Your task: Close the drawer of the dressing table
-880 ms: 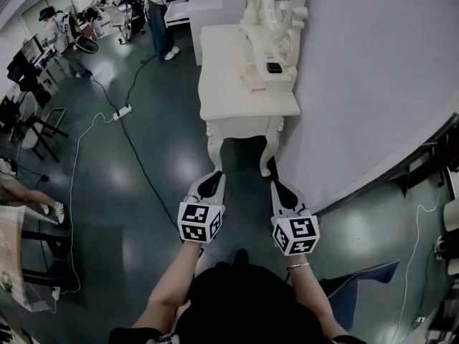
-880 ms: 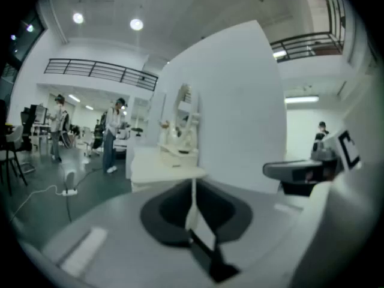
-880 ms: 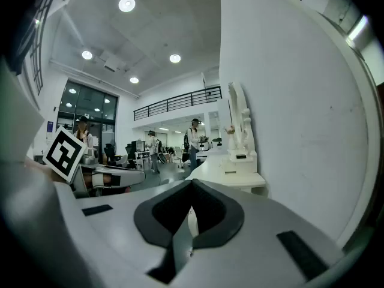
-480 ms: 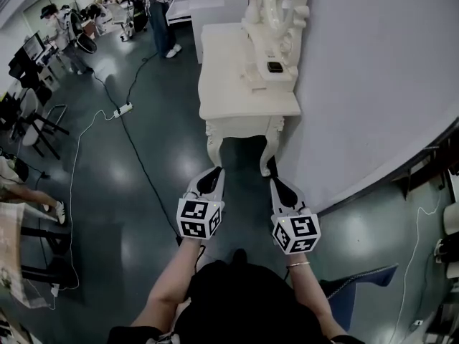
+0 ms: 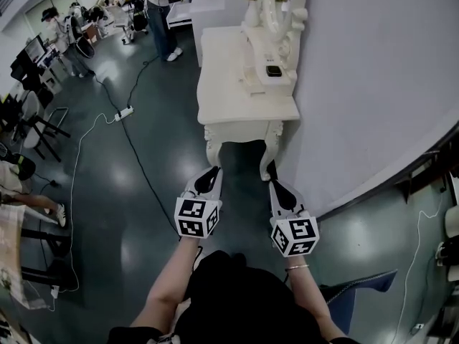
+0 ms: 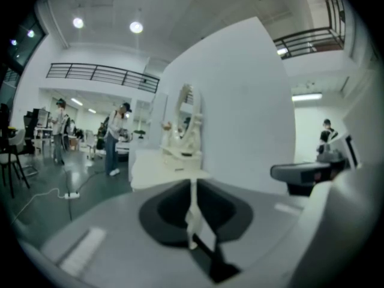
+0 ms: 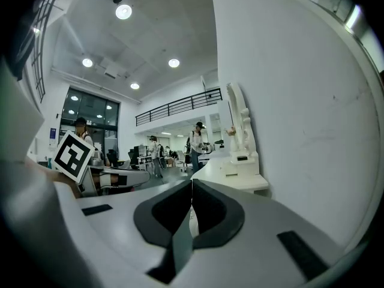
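Head view: the dressing table (image 5: 241,129) stands ahead, well apart from the left hand-held gripper (image 5: 209,178) and right hand-held gripper (image 5: 279,189), both clenched and empty; its drawer is hidden from here. A hard shove could topple the vase (image 5: 251,9) on the tabletop (image 5: 228,63).
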### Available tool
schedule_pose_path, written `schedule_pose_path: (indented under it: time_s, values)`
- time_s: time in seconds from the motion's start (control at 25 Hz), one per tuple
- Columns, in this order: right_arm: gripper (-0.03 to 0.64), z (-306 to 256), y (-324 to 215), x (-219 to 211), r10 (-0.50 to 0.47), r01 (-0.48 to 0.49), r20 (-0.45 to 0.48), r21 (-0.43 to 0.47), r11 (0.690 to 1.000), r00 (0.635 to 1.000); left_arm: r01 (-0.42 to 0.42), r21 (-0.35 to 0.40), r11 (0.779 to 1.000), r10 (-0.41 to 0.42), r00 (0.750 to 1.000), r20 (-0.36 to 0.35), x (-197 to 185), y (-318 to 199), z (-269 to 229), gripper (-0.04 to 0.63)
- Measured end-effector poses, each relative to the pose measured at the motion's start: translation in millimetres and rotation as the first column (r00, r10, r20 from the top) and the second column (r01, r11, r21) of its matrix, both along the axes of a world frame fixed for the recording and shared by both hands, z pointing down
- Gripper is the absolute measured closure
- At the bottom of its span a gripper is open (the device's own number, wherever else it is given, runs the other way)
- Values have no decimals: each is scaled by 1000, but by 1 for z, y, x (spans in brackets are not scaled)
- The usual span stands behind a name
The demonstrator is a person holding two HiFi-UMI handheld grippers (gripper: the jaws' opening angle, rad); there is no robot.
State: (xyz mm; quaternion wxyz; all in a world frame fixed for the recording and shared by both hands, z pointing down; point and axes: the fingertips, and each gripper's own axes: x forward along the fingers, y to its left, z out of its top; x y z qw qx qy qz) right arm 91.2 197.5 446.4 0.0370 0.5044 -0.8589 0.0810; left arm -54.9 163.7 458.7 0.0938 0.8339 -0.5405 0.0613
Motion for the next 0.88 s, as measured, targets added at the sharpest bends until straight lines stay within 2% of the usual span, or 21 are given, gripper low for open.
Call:
schedule_pose_path:
  time_s: [0.52,0.88]
  values:
    - [612,9,-23,6,-1,0,-9,-22,1000,1000,-14,-27,1000,14,1000,-15,11,-41,8,506]
    - [612,19,-76,9,24,-24,-1,-46,999,1000,-19,-50,999,17,999,-36,10,-106,16,485]
